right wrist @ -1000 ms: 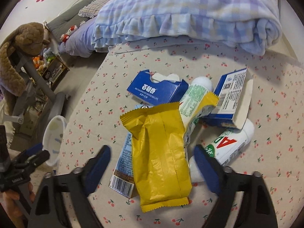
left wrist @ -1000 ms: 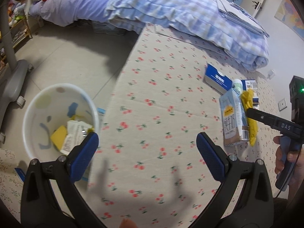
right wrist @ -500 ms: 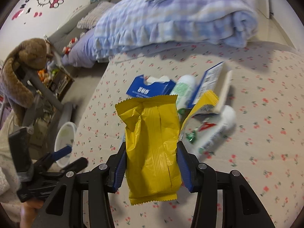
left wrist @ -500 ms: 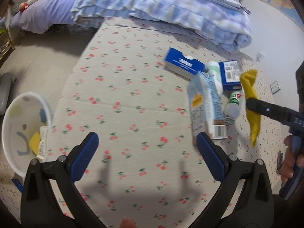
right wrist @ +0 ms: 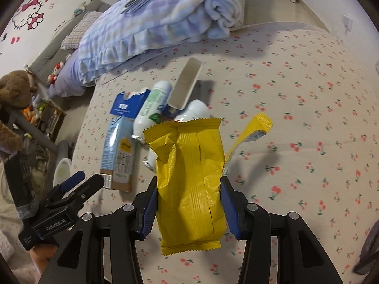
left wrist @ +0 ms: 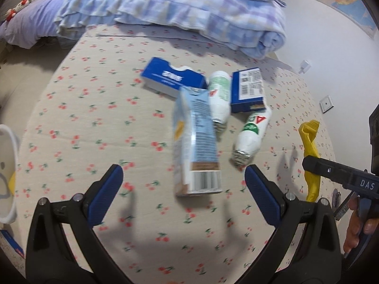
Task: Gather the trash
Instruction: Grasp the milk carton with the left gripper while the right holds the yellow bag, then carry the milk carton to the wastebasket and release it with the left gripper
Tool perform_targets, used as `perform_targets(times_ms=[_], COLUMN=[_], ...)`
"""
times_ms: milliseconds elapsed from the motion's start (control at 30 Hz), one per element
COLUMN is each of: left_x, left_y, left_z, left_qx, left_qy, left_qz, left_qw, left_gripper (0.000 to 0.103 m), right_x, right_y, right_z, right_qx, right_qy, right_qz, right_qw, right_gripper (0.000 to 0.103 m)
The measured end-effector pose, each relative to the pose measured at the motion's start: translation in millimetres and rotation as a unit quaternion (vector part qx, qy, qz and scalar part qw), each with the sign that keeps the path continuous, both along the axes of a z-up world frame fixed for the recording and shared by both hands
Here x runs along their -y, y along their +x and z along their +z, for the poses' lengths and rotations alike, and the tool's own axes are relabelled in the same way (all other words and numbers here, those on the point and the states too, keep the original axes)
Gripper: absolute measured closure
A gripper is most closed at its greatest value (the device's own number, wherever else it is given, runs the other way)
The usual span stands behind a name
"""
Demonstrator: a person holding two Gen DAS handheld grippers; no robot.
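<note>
Right gripper (right wrist: 189, 203) clenched on yellow wrapper (right wrist: 189, 177), lifted off cherry-print tablecloth (right wrist: 308, 94). Left gripper (left wrist: 183, 189) released, nothing between pads; milk carton (left wrist: 196, 142) just ahead. White bin (left wrist: 7, 165) far left of it, contents not readable.

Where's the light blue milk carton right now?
The light blue milk carton lies flat on the cherry-print cover, between the open left tool's fingers in its view, left of two white bottles.

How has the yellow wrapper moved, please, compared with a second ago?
Yes. The yellow wrapper has left the pile of cartons and bottles; the right tool holds it above the cherry-print sheet, with the light-blue carton uncovered.
</note>
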State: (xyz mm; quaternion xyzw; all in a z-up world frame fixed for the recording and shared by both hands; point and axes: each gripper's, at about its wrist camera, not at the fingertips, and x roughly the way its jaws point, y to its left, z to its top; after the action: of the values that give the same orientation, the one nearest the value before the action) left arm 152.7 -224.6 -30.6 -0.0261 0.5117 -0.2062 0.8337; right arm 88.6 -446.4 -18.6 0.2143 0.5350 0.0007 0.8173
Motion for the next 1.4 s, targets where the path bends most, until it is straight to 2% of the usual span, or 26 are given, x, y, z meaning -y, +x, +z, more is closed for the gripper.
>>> perform_targets(times_ms=[133,233,333,367,400,500,800,1400], left_x=[13,20,20,20,18,10,-14,-95], left_y=[1,2,1,1,1,1,-4,-14], left_z=[-6,-10,-13,-13,-14,-11,4,20], left_qx=[0.006,0.017,0.029,0.032,0.033,0.037,0.035,0.034], left_qy=[0.012,0.026,0.027,0.024,0.02,-0.001,-0.033,-0.032], left_qz=[-0.018,-0.03,-0.031,-0.03,-0.028,-0.014,0.014,0.07], left_qw=[0.9997,0.9991,0.9987,0.9987,0.9988,0.9992,0.9987,0.9965], left_gripper=[0.014,0.027,0.043,0.055,0.061,0.061,0.062,0.062], right_x=[6,10,13,14,15,18,14,-55], right_y=[-6,-11,-15,-16,-17,-20,-21,1], right_z=[0,-1,-3,-3,-3,-3,4,15], right_qx=[-0.001,-0.004,-0.009,-0.01,-0.01,-0.011,0.0,0.02], right_qy=[-0.006,-0.007,-0.011,-0.013,-0.014,-0.015,-0.012,-0.007], right_qz=[-0.003,-0.009,-0.01,-0.01,-0.011,-0.014,-0.013,0.041], right_qw=[1.0,1.0,1.0,1.0,1.0,1.0,1.0,0.999], right_gripper=[0.052,0.052,0.052,0.052,0.052,0.051,0.051,0.051])
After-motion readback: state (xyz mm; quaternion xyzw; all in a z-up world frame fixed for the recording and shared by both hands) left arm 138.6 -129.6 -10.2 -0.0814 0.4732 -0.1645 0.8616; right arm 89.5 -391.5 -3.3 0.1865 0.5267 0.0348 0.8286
